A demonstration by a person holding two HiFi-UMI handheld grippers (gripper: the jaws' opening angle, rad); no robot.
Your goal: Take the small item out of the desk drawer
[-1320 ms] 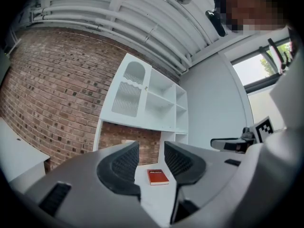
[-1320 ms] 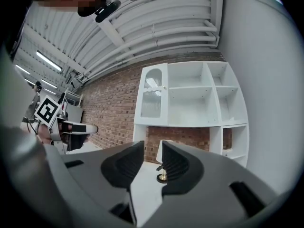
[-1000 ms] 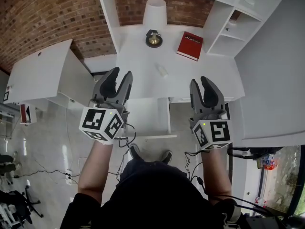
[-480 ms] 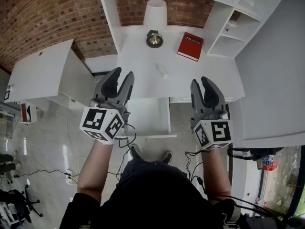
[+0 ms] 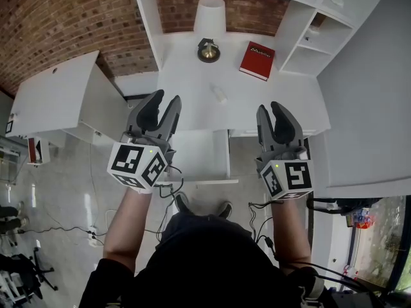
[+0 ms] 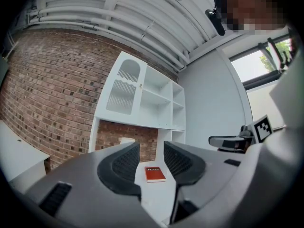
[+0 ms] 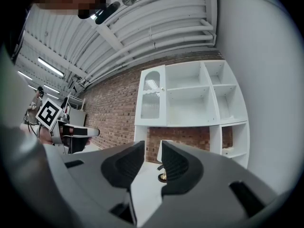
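You held both tools level above the front edge of the tabletop [image 5: 282,108], neither one gripping anything. Your left gripper [image 5: 164,101] had its jaws parted with only air between them; its own view showed the red book [image 6: 155,174] far off through the gap. Your right gripper [image 5: 270,111] was parted too and just as empty, with the lamp [image 7: 163,161] in its line of sight.

The drawer [image 5: 200,159] stood pulled out below the front edge, between your two tools, and its floor looked bare. The small item [image 5: 219,95] lay on the tabletop itself, near the middle, between the lamp's base and the front edge and well apart from the book at the back right corner. By that reading, the item was already out.

It was pale, short and too small to identify. I judged it light and probably rigid, possibly rounded, so it could roll or skid on the smooth white surface if nudged. Had you needed to lift it, a pinch across its narrow width, straight down and centred, looked safest.
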